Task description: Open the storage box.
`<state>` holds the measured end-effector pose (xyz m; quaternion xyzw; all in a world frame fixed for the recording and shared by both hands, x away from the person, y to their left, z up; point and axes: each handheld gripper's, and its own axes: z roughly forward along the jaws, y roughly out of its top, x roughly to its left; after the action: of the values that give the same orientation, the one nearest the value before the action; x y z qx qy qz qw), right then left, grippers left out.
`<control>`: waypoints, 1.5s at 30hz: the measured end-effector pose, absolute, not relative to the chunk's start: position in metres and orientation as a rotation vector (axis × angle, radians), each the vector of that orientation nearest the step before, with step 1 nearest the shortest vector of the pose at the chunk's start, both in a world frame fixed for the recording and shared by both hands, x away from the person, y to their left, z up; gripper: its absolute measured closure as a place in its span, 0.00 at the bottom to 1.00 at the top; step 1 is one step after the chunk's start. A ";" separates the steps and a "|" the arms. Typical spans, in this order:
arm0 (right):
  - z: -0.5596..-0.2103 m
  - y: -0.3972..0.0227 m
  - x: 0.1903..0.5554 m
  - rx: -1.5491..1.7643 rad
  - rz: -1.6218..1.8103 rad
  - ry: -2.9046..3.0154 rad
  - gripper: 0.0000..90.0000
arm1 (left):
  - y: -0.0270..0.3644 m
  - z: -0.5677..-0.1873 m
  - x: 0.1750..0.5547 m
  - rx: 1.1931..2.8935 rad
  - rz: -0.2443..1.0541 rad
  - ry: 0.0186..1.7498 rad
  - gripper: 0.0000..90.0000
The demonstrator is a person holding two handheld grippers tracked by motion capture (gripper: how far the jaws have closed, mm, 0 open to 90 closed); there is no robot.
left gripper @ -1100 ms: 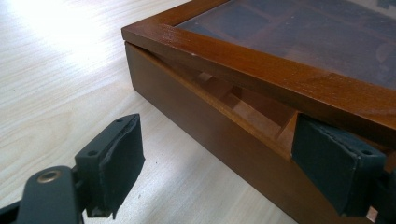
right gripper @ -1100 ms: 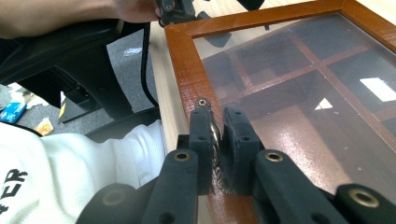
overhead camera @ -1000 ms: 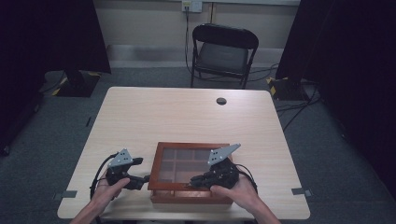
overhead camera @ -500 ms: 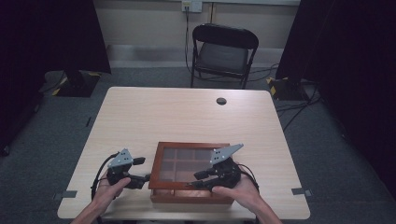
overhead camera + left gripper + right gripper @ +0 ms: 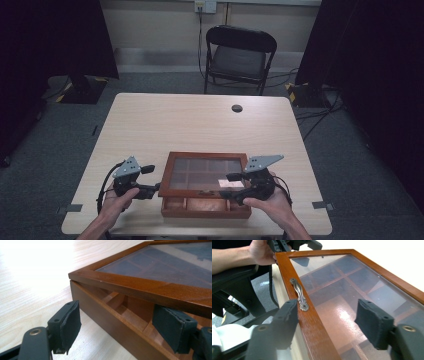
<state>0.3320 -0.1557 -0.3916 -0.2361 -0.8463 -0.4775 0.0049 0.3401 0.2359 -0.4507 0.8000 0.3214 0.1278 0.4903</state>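
A brown wooden box [image 5: 205,210] with a glass lid [image 5: 202,172] sits near the table's front edge. Along its front the lid stands slightly raised off the base [image 5: 117,332], showing compartments underneath. My left gripper [image 5: 152,187] is at the box's left side and open [image 5: 120,330]. One jaw is outside the wall and the other is under the lid. My right gripper [image 5: 231,186] is open at the lid's front right [image 5: 328,323]. Its jaws straddle the lid's front rail [image 5: 312,322] just past a metal handle [image 5: 299,295].
The pale wooden table [image 5: 200,125] carries a small black round cap [image 5: 237,108] at its far side. A black folding chair [image 5: 240,55] stands behind the table. Cables lie on the floor at the right, and dark curtains hang on both sides.
My right gripper has shifted slightly at the lid's front right. The left gripper has stayed at the box's left side.
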 end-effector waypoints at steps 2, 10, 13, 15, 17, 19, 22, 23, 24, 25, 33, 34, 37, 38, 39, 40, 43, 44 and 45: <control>-0.391 -0.159 0.331 -0.753 -1.505 -2.656 0.32 | 0.235 -0.449 0.340 1.933 0.307 0.780 0.24; -0.387 -0.172 0.331 -0.801 -1.550 -2.646 0.30 | 0.225 -0.442 0.344 1.928 0.289 0.754 0.22; -0.387 -0.177 0.331 -0.817 -1.573 -2.645 0.27 | 0.224 -0.438 0.347 1.913 0.285 0.750 0.22; -0.386 -0.179 0.332 -0.824 -1.581 -2.644 0.27 | 0.224 -0.435 0.349 1.911 0.291 0.741 0.21; -0.385 -0.180 0.331 -0.832 -1.603 -2.643 0.27 | 0.223 -0.429 0.352 1.907 0.301 0.734 0.20; -0.383 -0.181 0.332 -0.824 -1.622 -2.653 0.28 | 0.223 -0.425 0.354 1.906 0.305 0.732 0.19; -0.381 -0.183 0.334 -0.830 -1.632 -2.651 0.27 | 0.221 -0.422 0.357 1.904 0.299 0.733 0.18; -0.380 -0.184 0.335 -0.829 -1.640 -2.648 0.27 | 0.221 -0.422 0.357 1.898 0.302 0.733 0.18; -0.380 -0.184 0.336 -0.830 -1.648 -2.644 0.27 | 0.220 -0.422 0.358 1.888 0.297 0.732 0.18; -0.379 -0.185 0.336 -0.829 -1.649 -2.644 0.26 | 0.220 -0.421 0.359 1.889 0.305 0.727 0.18; -0.378 -0.189 0.341 -0.862 -1.679 -2.660 0.27 | 0.219 -0.415 0.361 1.891 0.310 0.717 0.18; -0.378 -0.189 0.341 -0.862 -1.679 -2.660 0.27 | 0.219 -0.415 0.362 1.885 0.311 0.717 0.18; -0.378 -0.191 0.346 -0.893 -1.694 -2.653 0.27 | 0.219 -0.413 0.365 1.860 0.286 0.730 0.17; -0.378 -0.191 0.346 -0.893 -1.694 -2.653 0.27 | 0.219 -0.413 0.365 1.860 0.286 0.730 0.17; -0.377 -0.192 0.349 -0.891 -1.697 -2.649 0.29 | 0.218 -0.413 0.366 1.850 0.283 0.743 0.17; -0.377 -0.192 0.349 -0.891 -1.697 -2.649 0.29 | 0.218 -0.413 0.366 1.850 0.283 0.743 0.17; -0.375 -0.192 0.352 -0.891 -1.702 -2.640 0.30 | 0.217 -0.412 0.368 1.840 0.272 0.758 0.17; -0.375 -0.192 0.353 -0.894 -1.707 -2.638 0.30 | 0.217 -0.410 0.370 1.850 0.277 0.750 0.17; -0.374 -0.192 0.355 -0.909 -1.710 -2.637 0.30 | 0.216 -0.410 0.370 1.844 0.268 0.757 0.17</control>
<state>0.3553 -0.1921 -0.3744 -0.2773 -0.8043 -0.5215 -0.0648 0.3701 0.2164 -0.4095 0.7743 0.3177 0.1124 0.5357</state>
